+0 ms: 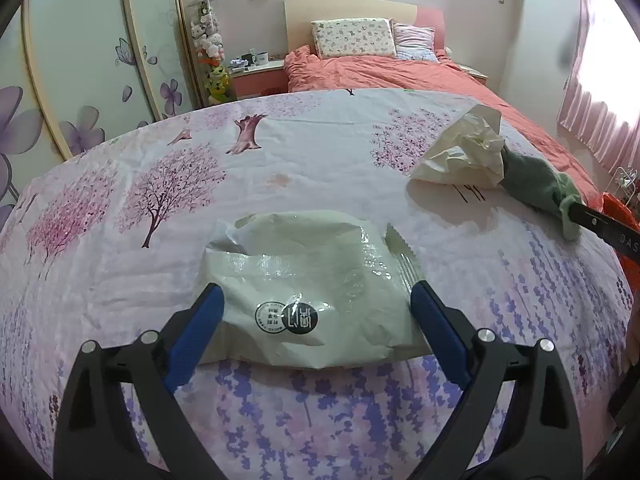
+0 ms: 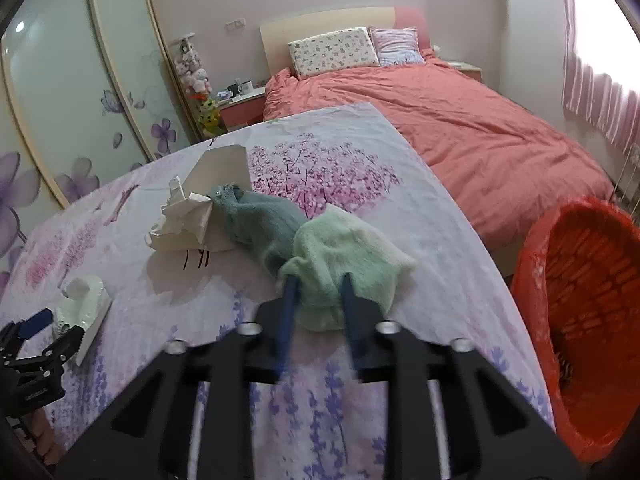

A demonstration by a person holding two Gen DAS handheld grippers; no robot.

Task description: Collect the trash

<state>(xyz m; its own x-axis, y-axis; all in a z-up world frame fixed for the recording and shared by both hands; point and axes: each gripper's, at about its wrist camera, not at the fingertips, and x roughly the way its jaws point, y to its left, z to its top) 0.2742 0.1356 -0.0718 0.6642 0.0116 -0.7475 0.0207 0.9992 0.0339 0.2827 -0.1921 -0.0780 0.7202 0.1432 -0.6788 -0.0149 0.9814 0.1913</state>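
Pinching my right gripper [image 2: 318, 294] shut on a green cloth [image 2: 344, 264] whose far end is touching crumpled paper [image 2: 188, 216]; I am risking dragging it loose. My left gripper [image 1: 316, 300] is straddling a white wrapper [image 1: 308, 280], jaws apart. Floral tablecloth [image 1: 320, 140], red bin [image 2: 580, 320], bed [image 2: 460, 128] beyond

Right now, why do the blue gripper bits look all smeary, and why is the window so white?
Right wrist view: the right gripper is smeared by motion blur, and the window is washed out by daylight. Left wrist view: the wrapper shows shiny glare.
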